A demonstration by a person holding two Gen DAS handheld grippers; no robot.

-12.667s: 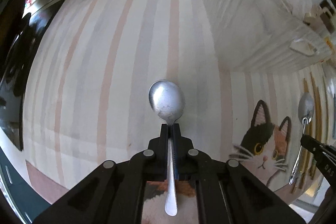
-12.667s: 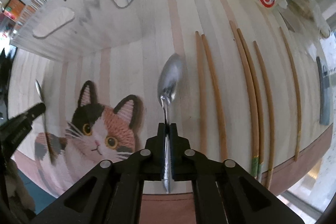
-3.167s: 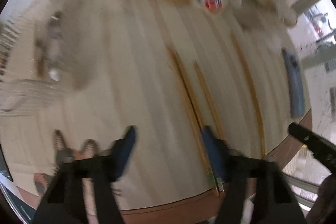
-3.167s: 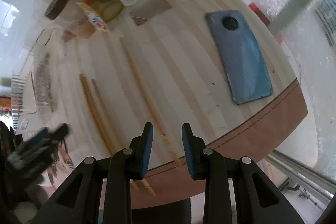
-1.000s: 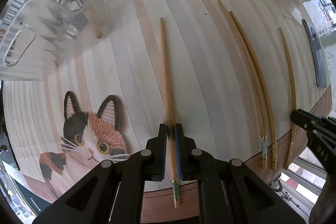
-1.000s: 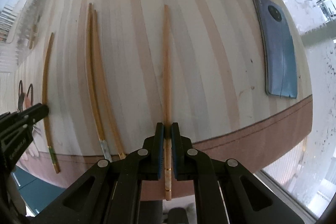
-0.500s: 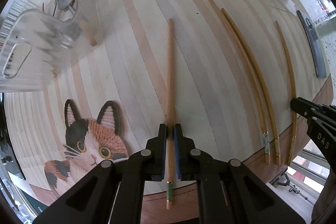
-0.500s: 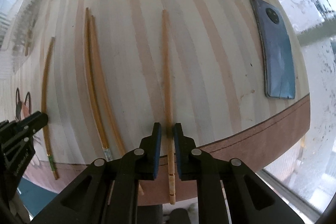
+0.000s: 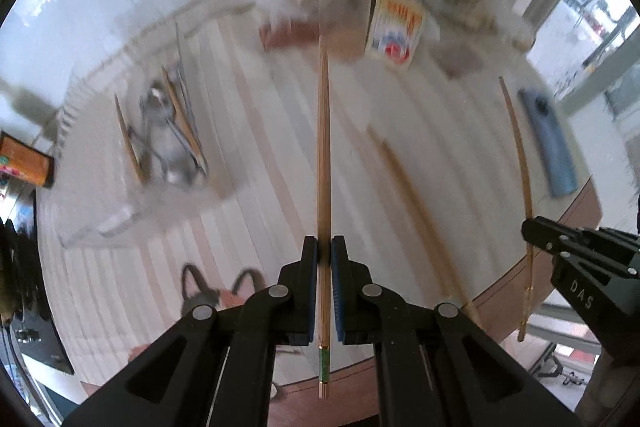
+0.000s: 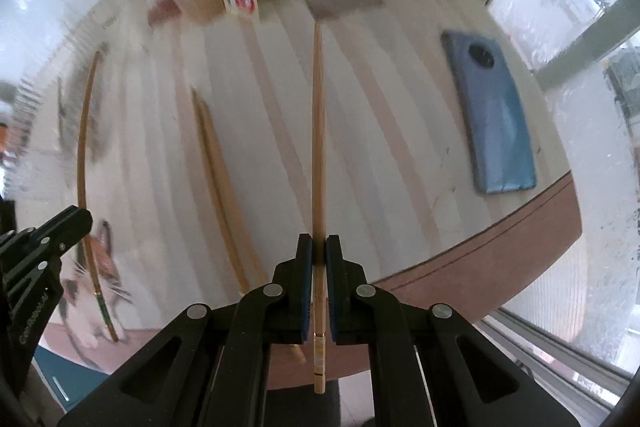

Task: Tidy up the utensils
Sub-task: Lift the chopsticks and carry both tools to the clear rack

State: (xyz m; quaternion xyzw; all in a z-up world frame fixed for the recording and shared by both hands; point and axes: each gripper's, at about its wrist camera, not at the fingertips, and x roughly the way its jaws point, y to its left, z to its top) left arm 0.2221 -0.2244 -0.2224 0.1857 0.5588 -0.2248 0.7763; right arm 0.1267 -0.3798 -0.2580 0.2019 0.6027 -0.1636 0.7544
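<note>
Both grippers, L [image 9: 324, 259] & R [image 10: 319, 255], jaws clamped on a chopstick each [image 9: 323, 163] [image 10: 318, 147], long axis fwd; tray [image 9: 160, 147] lies left of L, L nearer.

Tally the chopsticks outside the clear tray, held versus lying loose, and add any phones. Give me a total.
Held chopsticks: 2, the left chopstick in the left gripper and the right chopstick in the right gripper
Loose chopsticks lying side by side on the table: 2
Blue phone: 1
Total: 5
</note>
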